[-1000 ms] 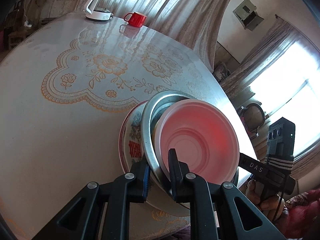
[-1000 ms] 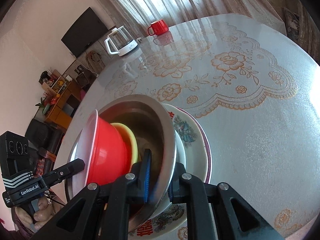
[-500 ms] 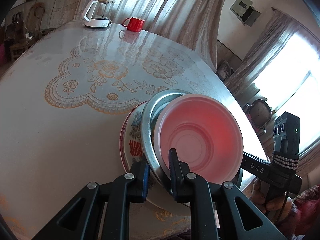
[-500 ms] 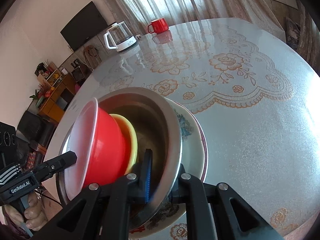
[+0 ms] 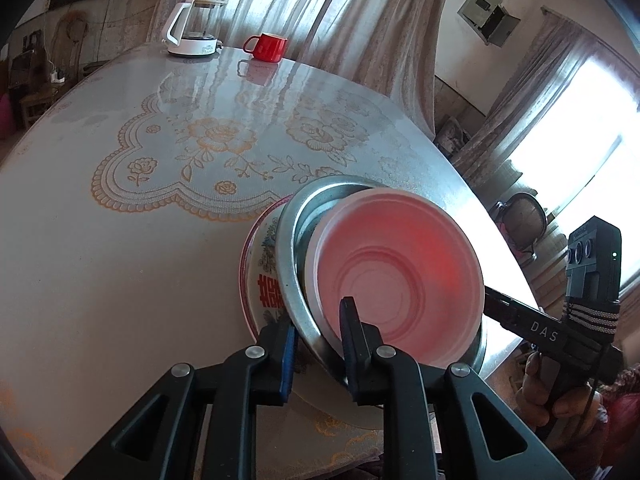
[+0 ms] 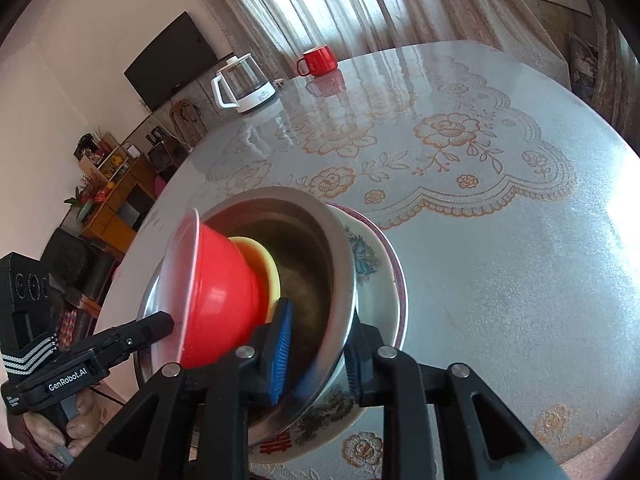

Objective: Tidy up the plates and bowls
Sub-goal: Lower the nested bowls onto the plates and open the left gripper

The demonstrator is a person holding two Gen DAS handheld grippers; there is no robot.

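Note:
A stack of dishes is held at the table's near edge. A steel basin point(image 5: 289, 264) point(image 6: 320, 280) holds a yellow bowl point(image 6: 266, 268) and a red plastic bowl point(image 5: 396, 276) point(image 6: 220, 292). Under the basin sits a white patterned plate point(image 5: 262, 280) point(image 6: 376, 276) with a red rim. My left gripper point(image 5: 318, 338) is shut on the basin's rim at one side. My right gripper point(image 6: 316, 348) is shut on the basin's rim at the opposite side. The stack is tilted in both views.
A round table with a lace-pattern cloth point(image 5: 208, 152) point(image 6: 460, 152) stretches ahead. A white kettle point(image 5: 192, 30) point(image 6: 244, 84) and a red mug point(image 5: 268, 46) point(image 6: 318, 60) stand at its far edge. Curtains hang behind.
The stack with both grippers has shifted slightly toward the table's far side and lifted a little; both grips stay the same.

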